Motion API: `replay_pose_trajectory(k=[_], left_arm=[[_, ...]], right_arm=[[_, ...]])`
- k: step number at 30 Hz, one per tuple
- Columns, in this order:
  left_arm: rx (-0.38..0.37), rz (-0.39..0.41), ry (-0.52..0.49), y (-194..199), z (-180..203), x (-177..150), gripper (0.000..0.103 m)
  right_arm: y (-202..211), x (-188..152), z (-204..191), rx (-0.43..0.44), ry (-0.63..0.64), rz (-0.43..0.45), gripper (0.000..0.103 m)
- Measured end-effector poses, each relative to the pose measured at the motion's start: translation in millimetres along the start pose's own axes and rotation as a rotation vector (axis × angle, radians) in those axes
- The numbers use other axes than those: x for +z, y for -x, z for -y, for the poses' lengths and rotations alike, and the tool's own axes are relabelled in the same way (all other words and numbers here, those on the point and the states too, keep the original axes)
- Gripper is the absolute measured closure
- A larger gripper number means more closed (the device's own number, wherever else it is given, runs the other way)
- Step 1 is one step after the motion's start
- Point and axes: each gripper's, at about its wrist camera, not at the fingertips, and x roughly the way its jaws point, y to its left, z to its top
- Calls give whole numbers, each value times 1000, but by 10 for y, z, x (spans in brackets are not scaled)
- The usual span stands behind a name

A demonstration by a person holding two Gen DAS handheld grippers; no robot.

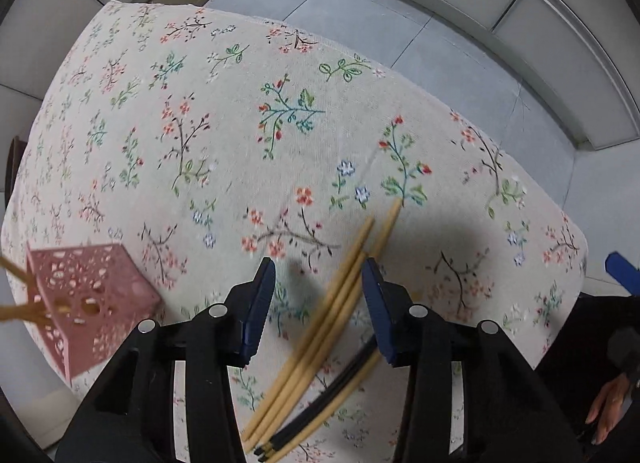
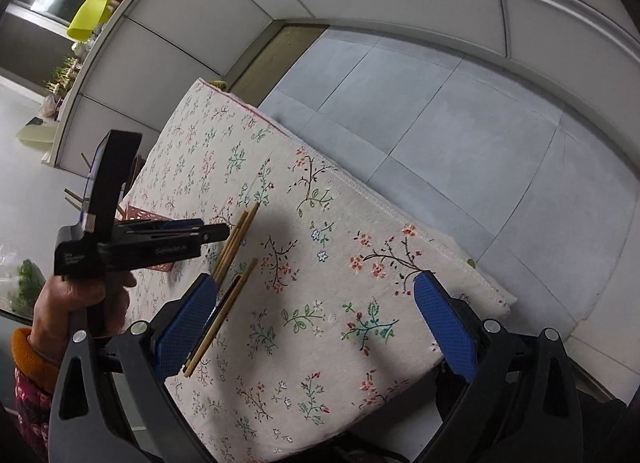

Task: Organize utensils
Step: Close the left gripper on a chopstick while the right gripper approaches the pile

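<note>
The left gripper (image 1: pixel 319 267) hangs point-down over the bamboo chopsticks (image 1: pixel 340 303) on the floral tablecloth (image 1: pixel 224 135), its fingers part-closed astride them, seemingly not yet pinching. This looks like the pick-up step; next, close, then carry to the pink perforated holder (image 1: pixel 86 303) left of the fingers. The right gripper (image 2: pixel 316 291) stands wide, empty.

Below the left gripper (image 1: pixel 319 263): three, maybe four wooden chopsticks (image 1: pixel 320 327) and about two black chopsticks (image 1: pixel 340 387); to its left, one pink holder (image 1: pixel 96 303) with a few sticks.
</note>
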Motion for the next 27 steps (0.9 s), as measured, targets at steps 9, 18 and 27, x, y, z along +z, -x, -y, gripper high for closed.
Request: replay_pose_trajectory(k=[9,18,27], left_arm=[[0,-2,-33,-151,4,113,70],[-20,24,-58,-70,-20,60,69],[-44,-4,-58,-201,-125,-37,67]], right_arm=[[-82,8,23,10,-33,-40,7],[-86,20,31,2,-31,-39,7],[-88,22,18,-10,-29,-33,7]])
